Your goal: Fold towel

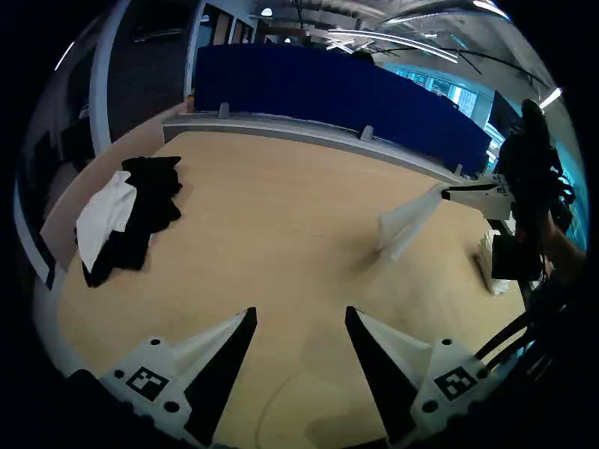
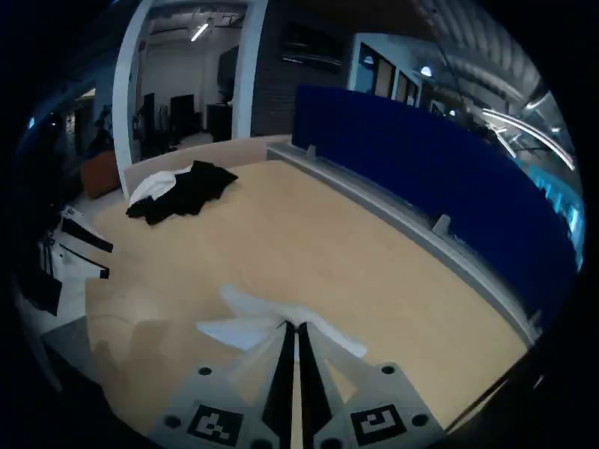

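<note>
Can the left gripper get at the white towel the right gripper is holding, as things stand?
Probably yes. The left gripper is open, and bare table lies between it and the white towel pinched in the right gripper. The black and white cloth pile lies off to one side.

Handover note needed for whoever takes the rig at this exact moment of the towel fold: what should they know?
Left hand-held gripper: open, empty, low over the table.
Right hand-held gripper: shut on the white towel, holding it partly raised off the table.
A black and white cloth pile lies at the table's far corner, apart from both.
Done: towel grasped. Left: no fold visible yet; lay it flat, then fold.
</note>
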`<control>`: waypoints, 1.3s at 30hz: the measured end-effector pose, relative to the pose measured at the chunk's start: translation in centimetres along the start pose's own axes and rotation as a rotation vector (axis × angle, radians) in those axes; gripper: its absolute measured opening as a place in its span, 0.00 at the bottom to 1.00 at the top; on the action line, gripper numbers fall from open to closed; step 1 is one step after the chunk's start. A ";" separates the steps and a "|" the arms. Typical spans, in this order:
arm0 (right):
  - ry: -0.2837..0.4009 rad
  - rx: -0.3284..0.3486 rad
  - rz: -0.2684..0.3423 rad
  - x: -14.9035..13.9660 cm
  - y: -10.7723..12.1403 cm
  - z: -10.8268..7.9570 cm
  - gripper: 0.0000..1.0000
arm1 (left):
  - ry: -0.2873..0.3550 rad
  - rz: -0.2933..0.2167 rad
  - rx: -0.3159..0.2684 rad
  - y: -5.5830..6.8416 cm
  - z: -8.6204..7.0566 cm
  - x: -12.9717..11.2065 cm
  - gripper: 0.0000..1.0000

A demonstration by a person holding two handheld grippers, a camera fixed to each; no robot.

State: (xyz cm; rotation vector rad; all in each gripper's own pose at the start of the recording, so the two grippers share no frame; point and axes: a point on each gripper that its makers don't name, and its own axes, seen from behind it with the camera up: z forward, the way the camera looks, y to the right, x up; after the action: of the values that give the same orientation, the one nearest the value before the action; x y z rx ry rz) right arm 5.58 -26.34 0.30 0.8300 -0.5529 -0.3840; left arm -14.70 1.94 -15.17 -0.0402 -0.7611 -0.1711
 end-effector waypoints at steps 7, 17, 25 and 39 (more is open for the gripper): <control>0.004 -0.025 0.001 0.1 1.6 -2.1 0.03 | 0.005 0.004 -0.014 0.6 0.2 0.5 0.87; 0.015 -0.061 0.026 -0.1 4.5 -5.0 0.03 | 0.003 0.019 -0.031 1.6 0.6 0.7 0.87; 0.019 -0.101 0.044 -0.6 8.2 -8.2 0.03 | 0.001 0.040 -0.038 2.4 0.9 0.8 0.87; 0.012 -0.183 0.073 -2.3 14.9 -13.6 0.03 | -0.004 0.046 -0.031 2.7 1.8 1.3 0.87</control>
State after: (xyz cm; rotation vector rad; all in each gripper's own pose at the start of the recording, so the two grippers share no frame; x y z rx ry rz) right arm 13.45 -7.96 3.75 0.6346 -0.5266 -0.3567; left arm -14.53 4.64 -12.95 -0.0876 -0.7609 -0.1386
